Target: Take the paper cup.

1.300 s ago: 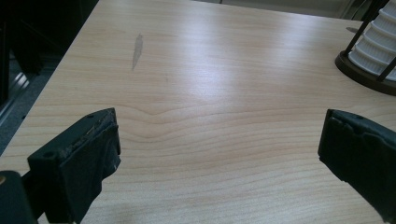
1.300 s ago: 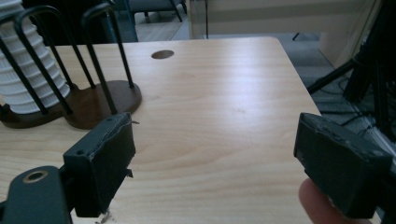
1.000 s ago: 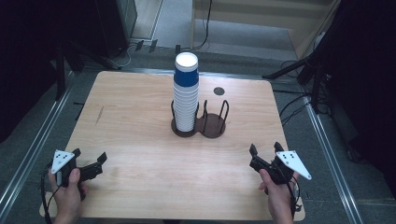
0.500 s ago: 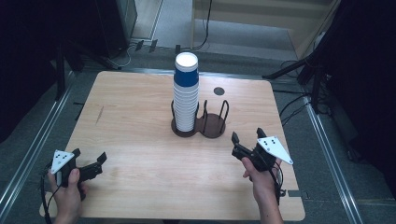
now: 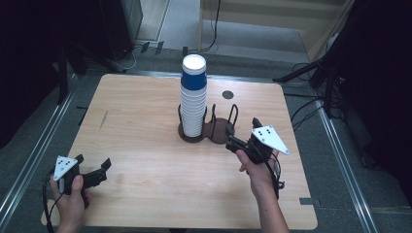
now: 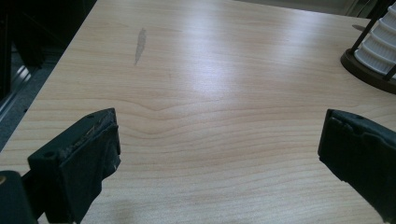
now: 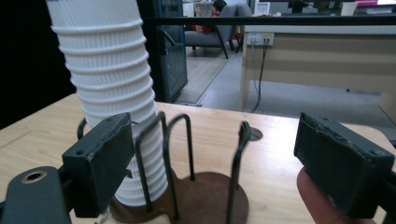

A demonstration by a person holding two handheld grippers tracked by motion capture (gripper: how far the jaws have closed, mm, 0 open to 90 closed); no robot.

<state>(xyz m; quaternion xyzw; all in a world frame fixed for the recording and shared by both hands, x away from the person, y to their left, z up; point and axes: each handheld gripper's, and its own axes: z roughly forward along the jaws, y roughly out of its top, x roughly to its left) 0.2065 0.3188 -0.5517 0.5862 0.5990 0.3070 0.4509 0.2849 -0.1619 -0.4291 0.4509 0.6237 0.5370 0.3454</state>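
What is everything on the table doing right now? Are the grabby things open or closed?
Stack of cups: upright, nested, sitting in one ring of the holder.
Cup holder: flat on the table, its other ring empty.
Left hand-held gripper: open, holding nothing, near the table's front left corner.
Right hand-held gripper: open, holding nothing, close to the holder's empty ring.
Table: bare wood, one small scuff.
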